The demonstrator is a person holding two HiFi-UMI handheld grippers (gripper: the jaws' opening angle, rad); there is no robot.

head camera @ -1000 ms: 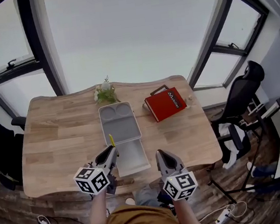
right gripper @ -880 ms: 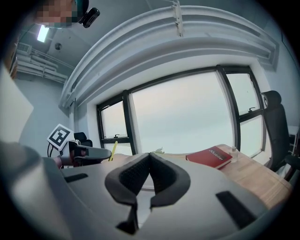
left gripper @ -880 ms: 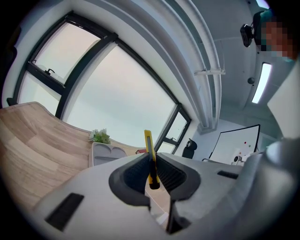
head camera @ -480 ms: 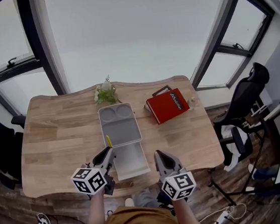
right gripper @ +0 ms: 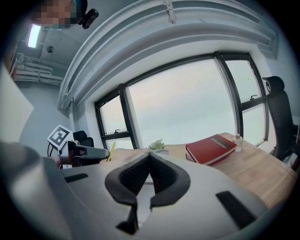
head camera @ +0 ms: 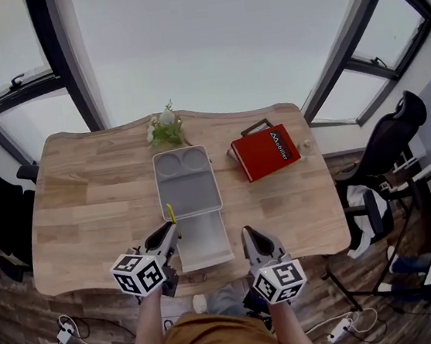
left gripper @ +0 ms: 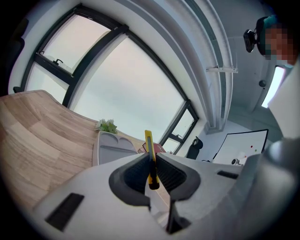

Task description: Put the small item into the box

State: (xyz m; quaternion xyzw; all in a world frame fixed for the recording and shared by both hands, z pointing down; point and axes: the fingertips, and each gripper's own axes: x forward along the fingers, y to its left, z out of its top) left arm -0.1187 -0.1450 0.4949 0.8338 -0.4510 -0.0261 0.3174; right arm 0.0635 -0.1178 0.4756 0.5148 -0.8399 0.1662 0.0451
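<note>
My left gripper point(head camera: 170, 230) is shut on a thin yellow utility knife point(head camera: 171, 214), which sticks up between the pads point(left gripper: 149, 154). It hangs at the near left corner of the open grey box point(head camera: 202, 243), whose compartmented half point(head camera: 186, 182) lies farther back on the wooden table point(head camera: 88, 214). In the left gripper view the box point(left gripper: 110, 151) lies ahead beyond the jaws. My right gripper point(head camera: 248, 238) is shut with nothing in it, just right of the box's near end. The right gripper view shows the left gripper point(right gripper: 93, 153) and the knife point(right gripper: 112, 151) off to its left.
A red book point(head camera: 269, 151) lies right of the box, with a small bottle point(head camera: 303, 145) beside it. A small plant point(head camera: 166, 128) stands at the table's far edge behind the box. Office chairs point(head camera: 398, 133) stand at the right, and cables lie on the floor.
The head view has shifted a little. Both grippers keep about the same places beside the box, and the left one still holds the yellow knife.
</note>
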